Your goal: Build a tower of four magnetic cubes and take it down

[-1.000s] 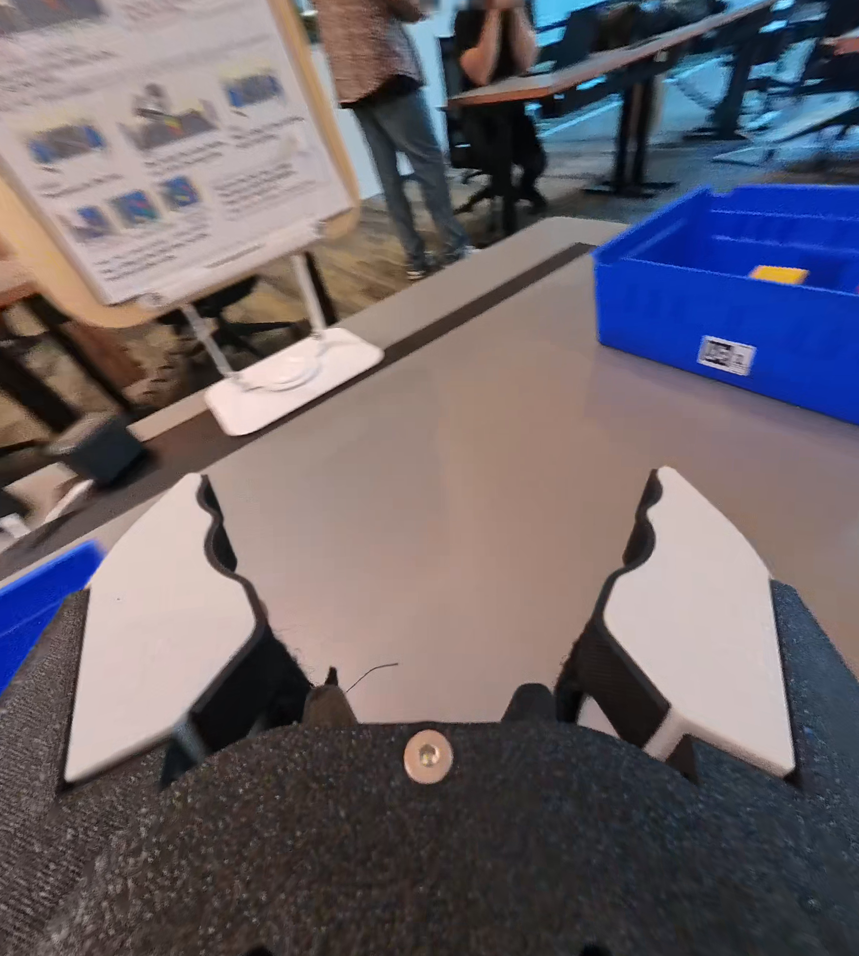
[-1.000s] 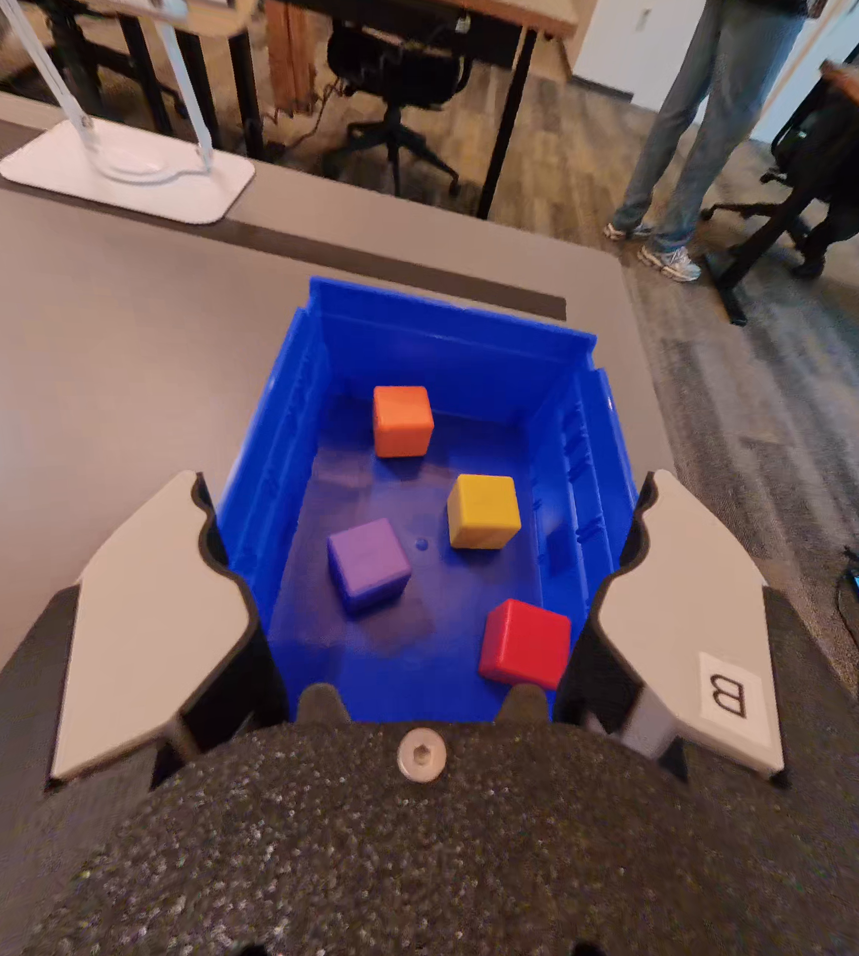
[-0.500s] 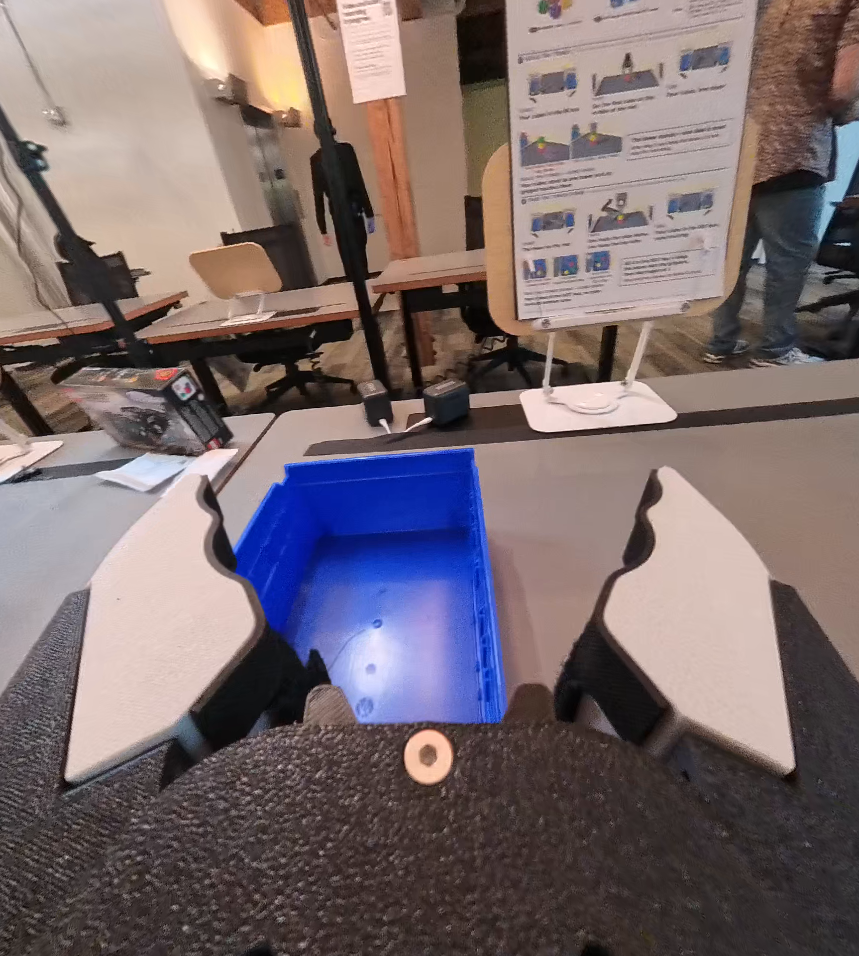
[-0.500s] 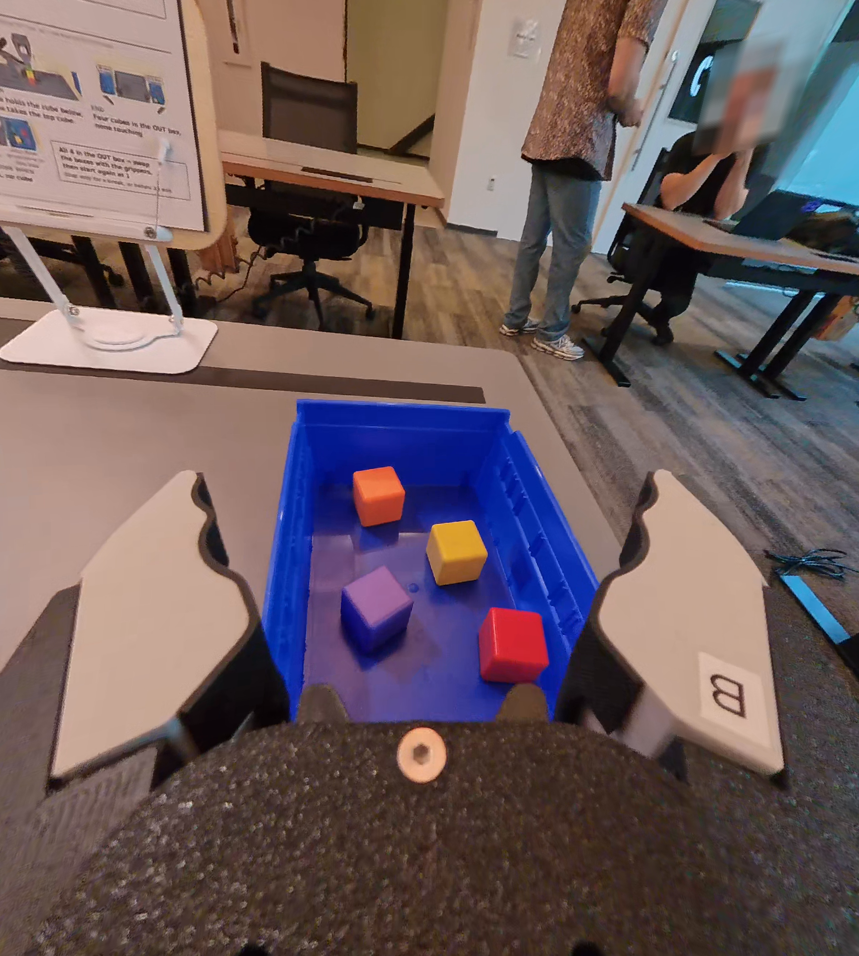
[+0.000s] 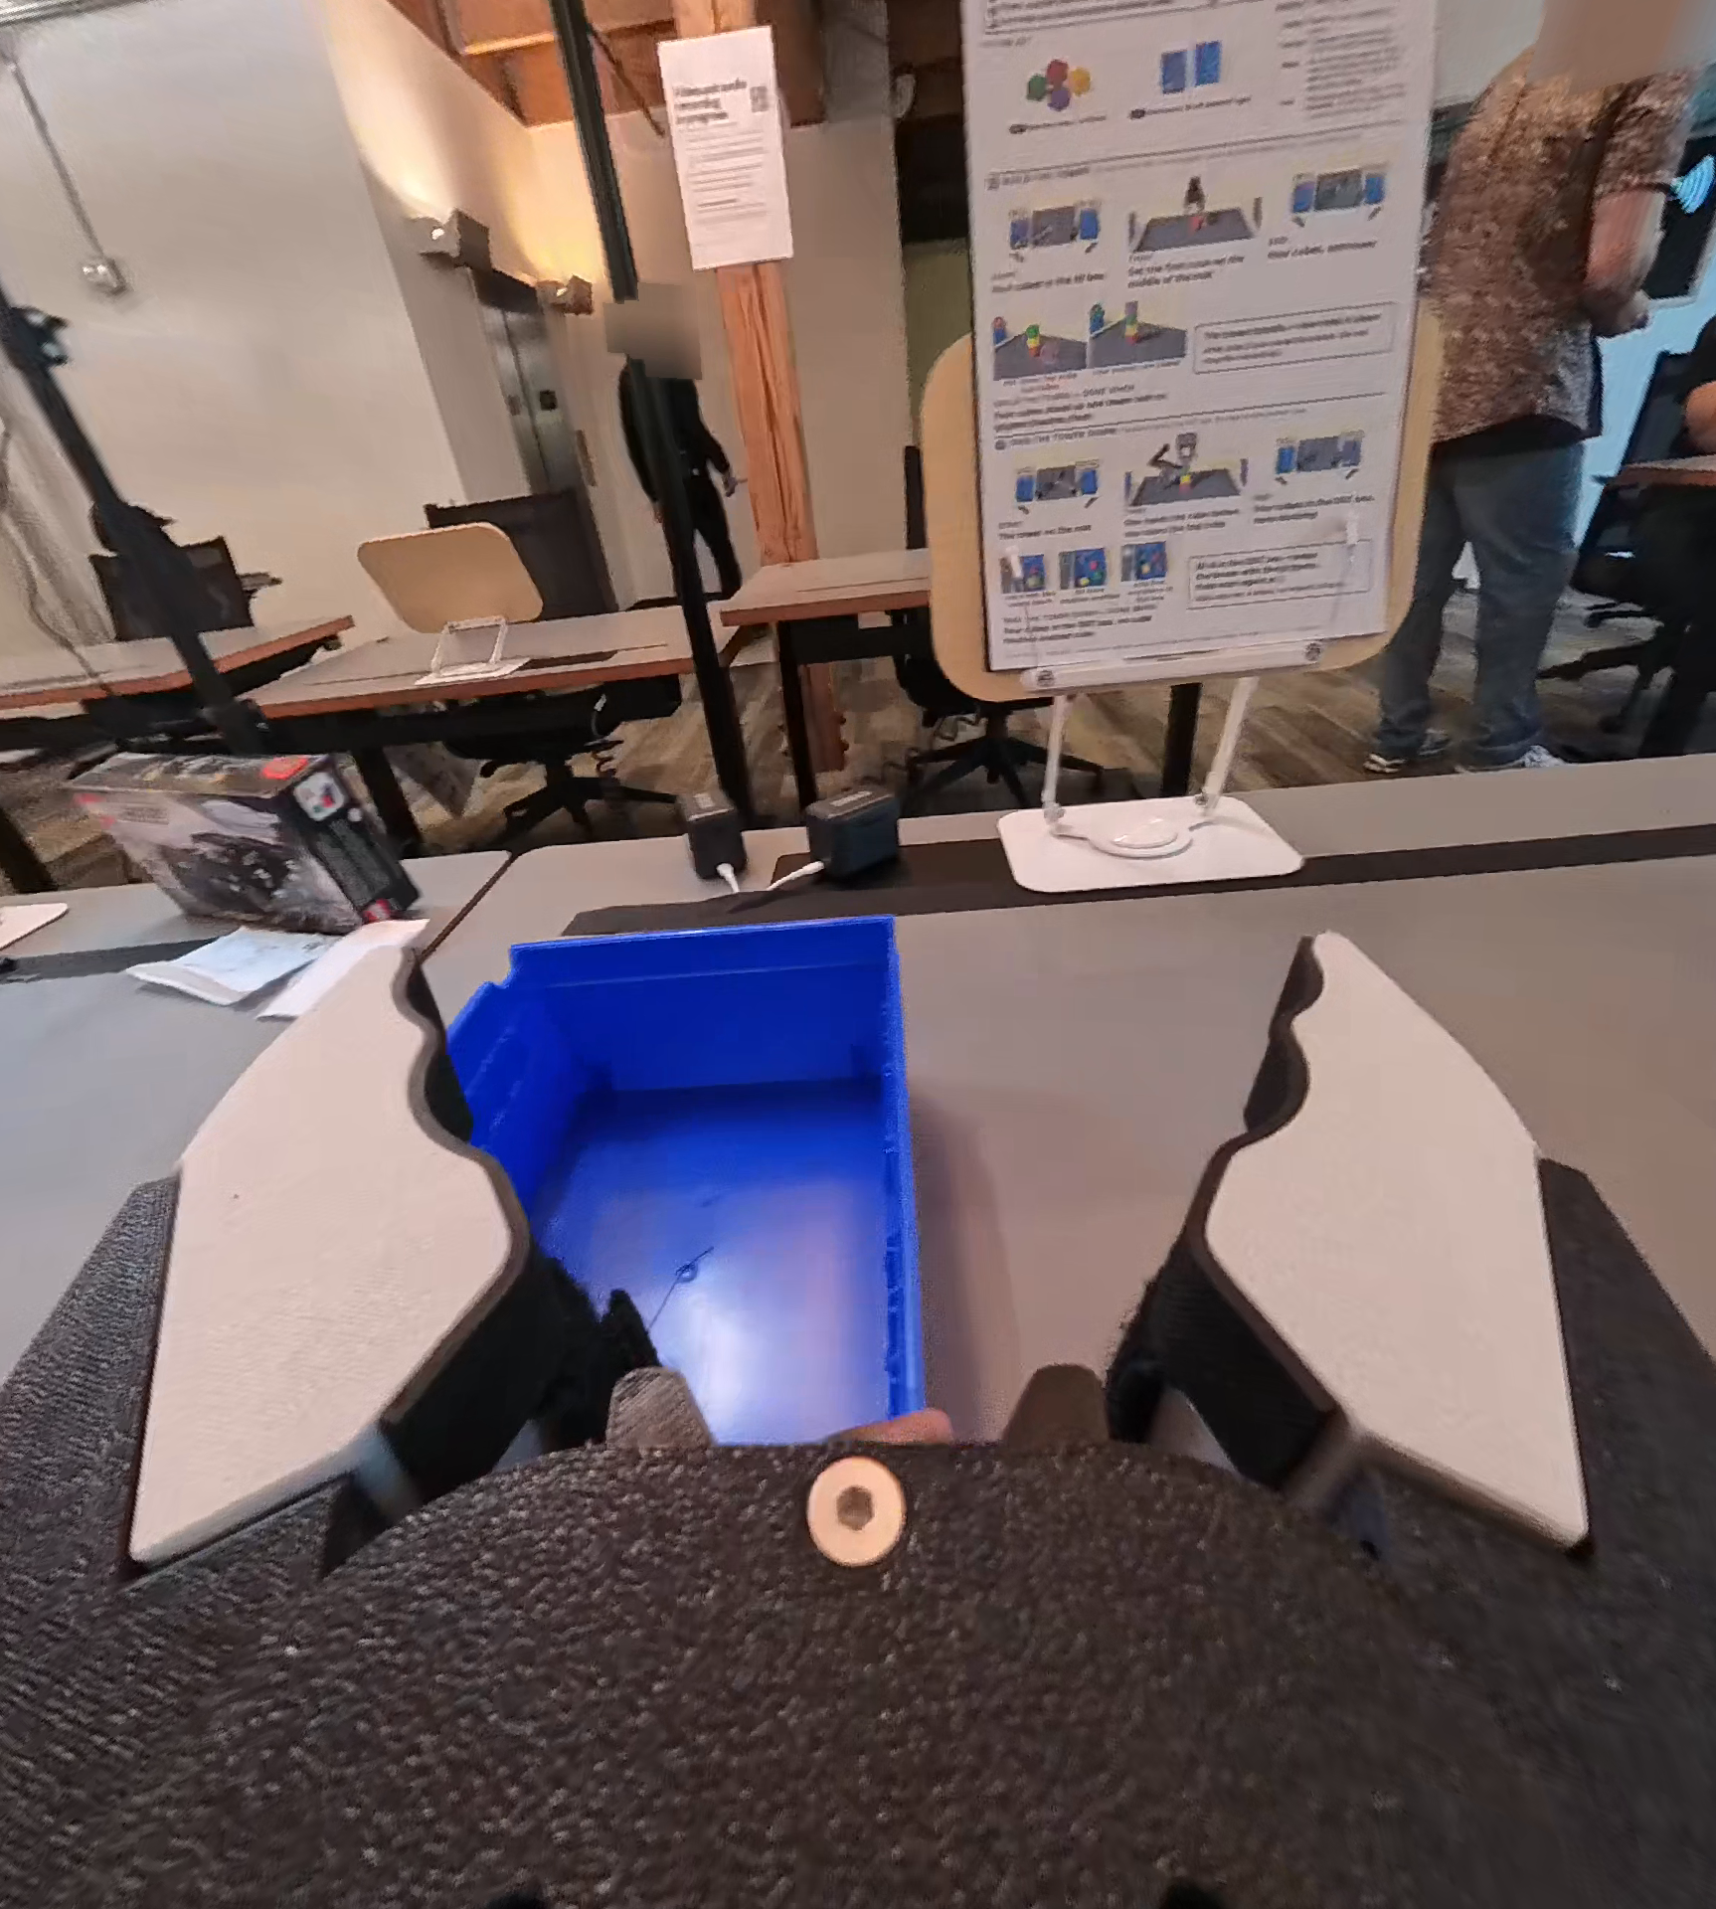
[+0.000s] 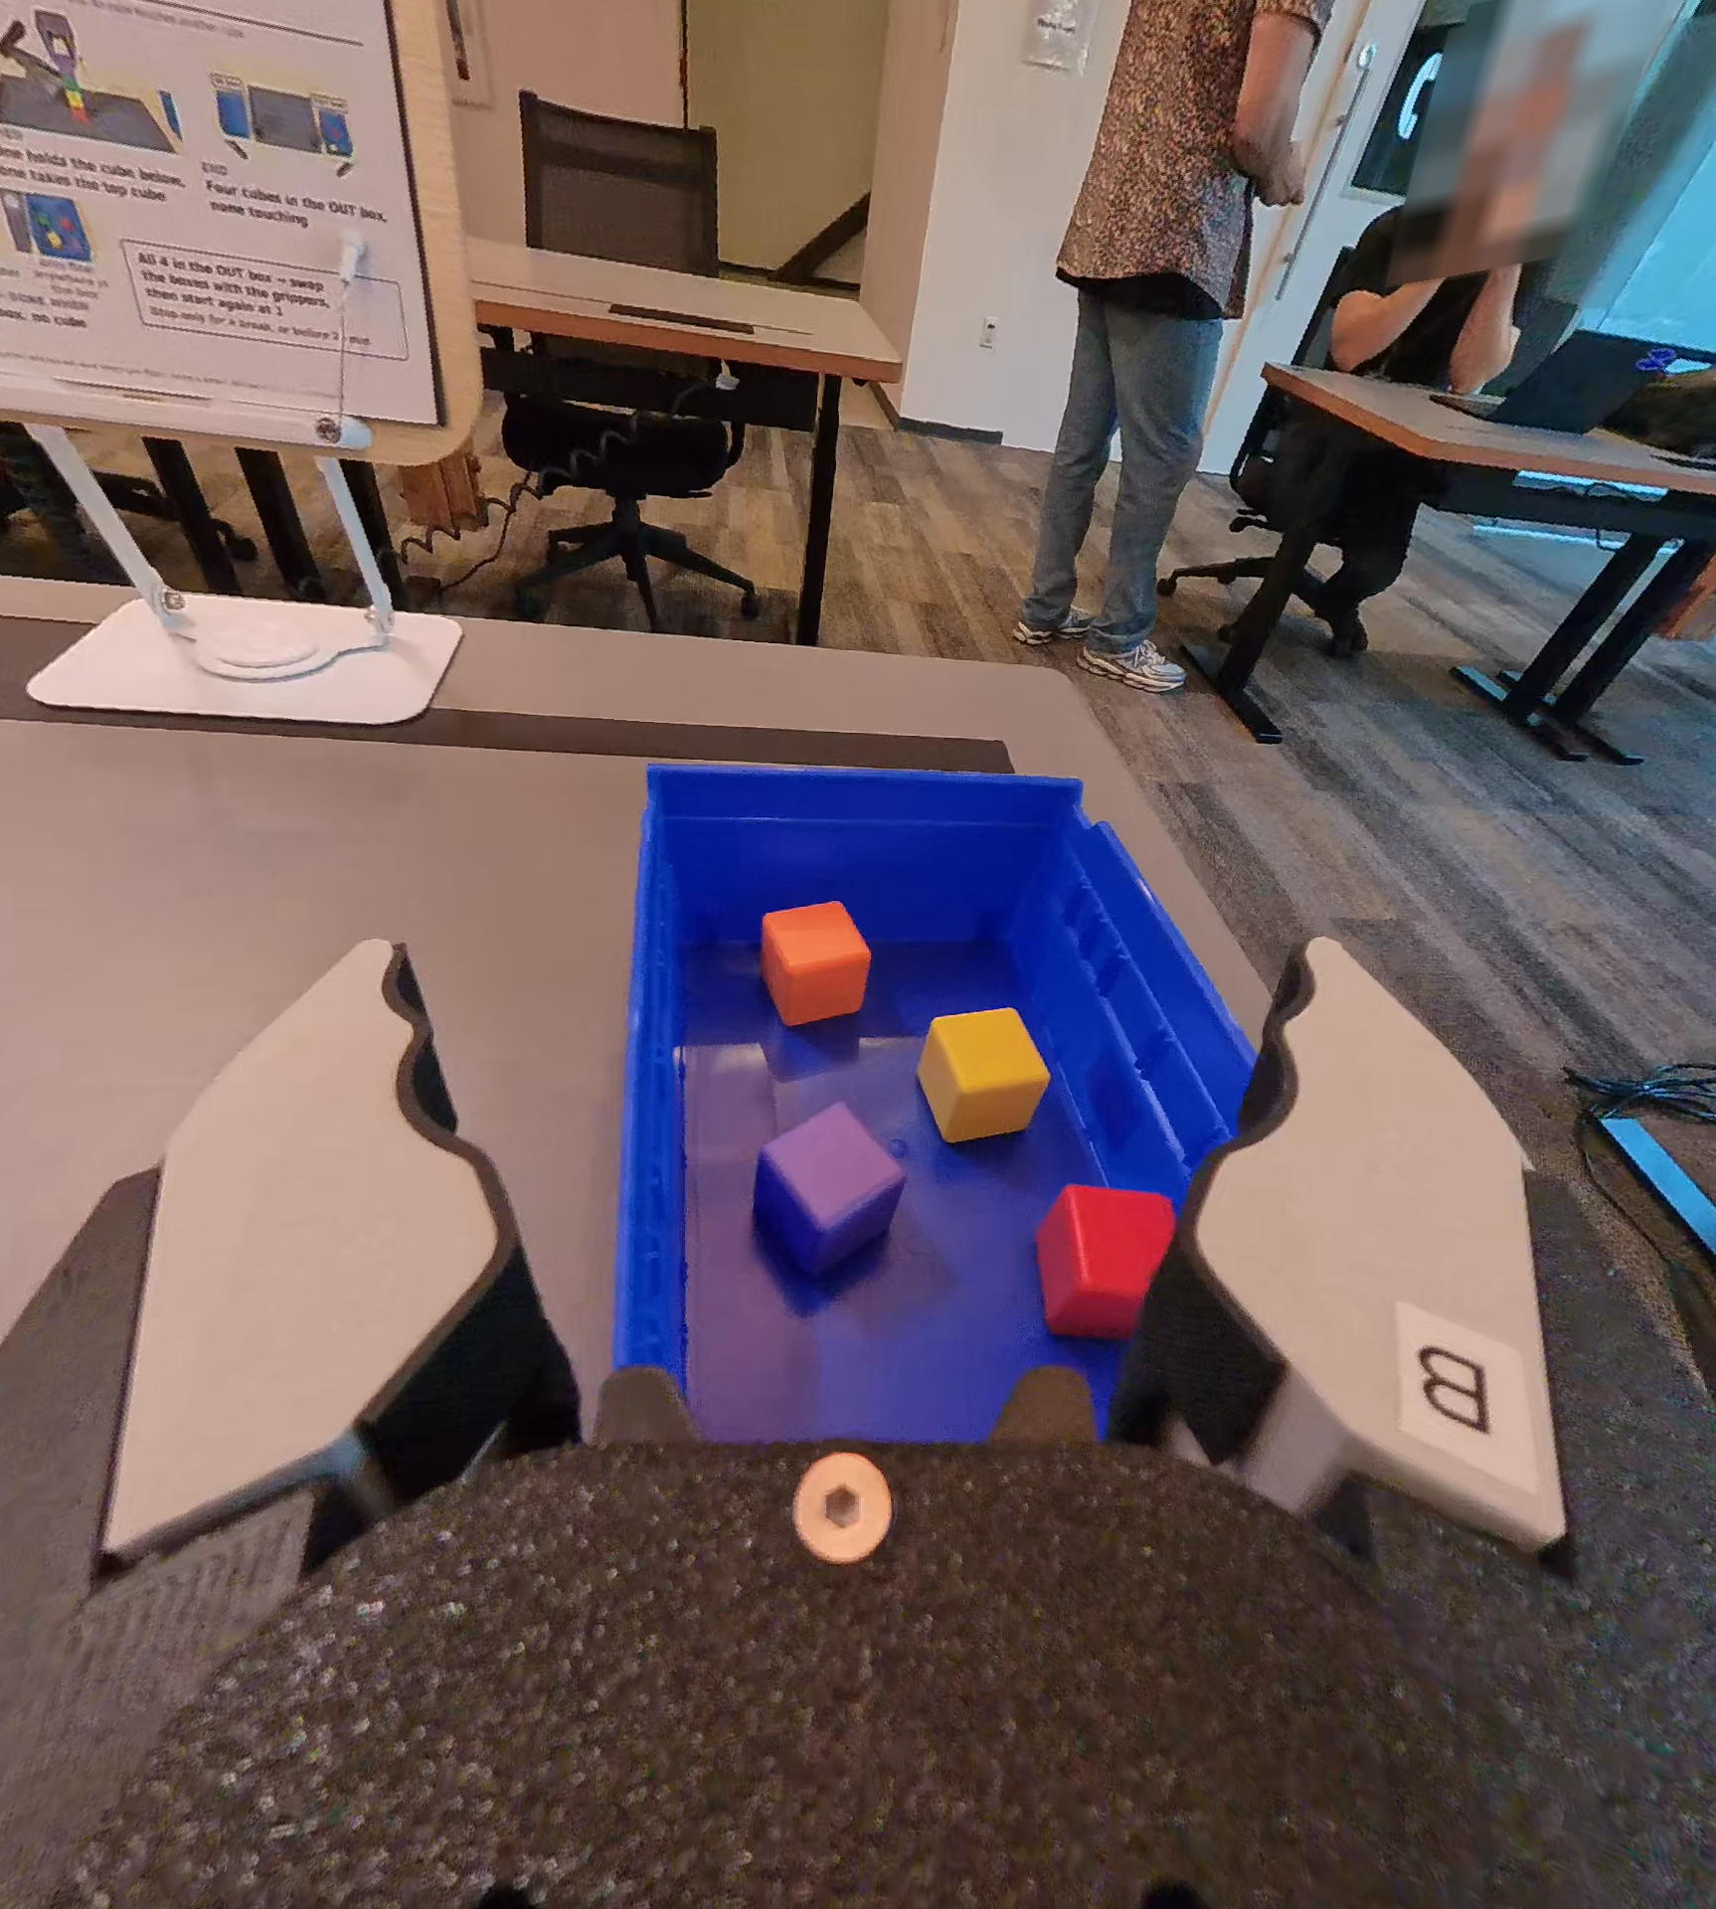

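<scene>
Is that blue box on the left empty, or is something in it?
Empty: the left blue bin shows only bare blue floor, no cubes inside.

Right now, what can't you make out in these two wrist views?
- Red cube: right wrist view, near corner behind the right claw's finger.
- Empty blue bin: left wrist view, near end hidden by the claw body.
- Neither view shows the other bin or the other claw.

Four cubes are seen loose on the floor of a blue bin (image 6: 864, 826), none stacked, none touching: orange cube (image 6: 815, 961) at far end, yellow cube (image 6: 983, 1074) mid-right, purple cube (image 6: 826, 1186) mid-left, red cube (image 6: 1102, 1258) near-right by the wall.
</scene>
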Demonstrator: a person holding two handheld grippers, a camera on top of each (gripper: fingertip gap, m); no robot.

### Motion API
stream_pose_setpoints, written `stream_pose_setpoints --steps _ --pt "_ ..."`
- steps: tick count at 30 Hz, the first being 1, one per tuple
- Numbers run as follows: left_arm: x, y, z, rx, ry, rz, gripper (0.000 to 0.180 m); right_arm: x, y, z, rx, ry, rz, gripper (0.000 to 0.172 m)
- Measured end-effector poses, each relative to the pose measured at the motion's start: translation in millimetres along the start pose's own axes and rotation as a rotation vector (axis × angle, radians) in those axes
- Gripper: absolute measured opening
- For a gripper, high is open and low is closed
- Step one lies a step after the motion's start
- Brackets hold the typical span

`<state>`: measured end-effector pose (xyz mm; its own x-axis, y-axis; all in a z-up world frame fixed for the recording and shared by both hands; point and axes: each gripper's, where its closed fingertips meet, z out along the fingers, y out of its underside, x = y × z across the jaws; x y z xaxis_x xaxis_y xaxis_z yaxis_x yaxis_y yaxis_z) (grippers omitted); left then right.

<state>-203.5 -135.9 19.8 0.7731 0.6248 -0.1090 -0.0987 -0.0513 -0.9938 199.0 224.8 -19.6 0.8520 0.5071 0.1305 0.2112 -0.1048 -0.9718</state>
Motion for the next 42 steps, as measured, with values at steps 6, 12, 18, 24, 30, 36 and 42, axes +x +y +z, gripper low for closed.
stream_pose_setpoints --steps 6,12,18,24,30,36,42 --pt "47.2 14.7 19.5 -0.033 0.098 0.003 0.148 -28.4 -1.9 -0.3 0.041 0.008 0.004 0.147" --pt "108.0 34.0 39.0 -0.081 0.209 0.005 0.146 -83.2 3.6 7.5 0.040 -0.089 0.015 0.148" --pt "164.2 55.2 58.5 -0.108 0.285 0.005 0.146 -138.0 12.8 22.9 0.032 -0.163 0.002 0.148" --pt "188.7 73.7 68.3 -0.126 0.301 0.008 0.146 -174.6 29.0 31.1 -0.001 -0.212 -0.044 0.147" --pt "182.8 81.5 70.0 -0.157 0.293 0.025 0.146 -170.0 40.9 34.9 -0.057 -0.216 -0.076 0.147" --pt "141.6 75.6 63.6 -0.197 0.238 0.085 0.121 -137.5 52.5 36.1 -0.150 -0.170 -0.154 0.138" --pt "44.9 100.1 60.0 -0.466 0.012 0.217 0.122 -88.3 86.0 46.7 -0.376 -0.089 -0.207 0.121"
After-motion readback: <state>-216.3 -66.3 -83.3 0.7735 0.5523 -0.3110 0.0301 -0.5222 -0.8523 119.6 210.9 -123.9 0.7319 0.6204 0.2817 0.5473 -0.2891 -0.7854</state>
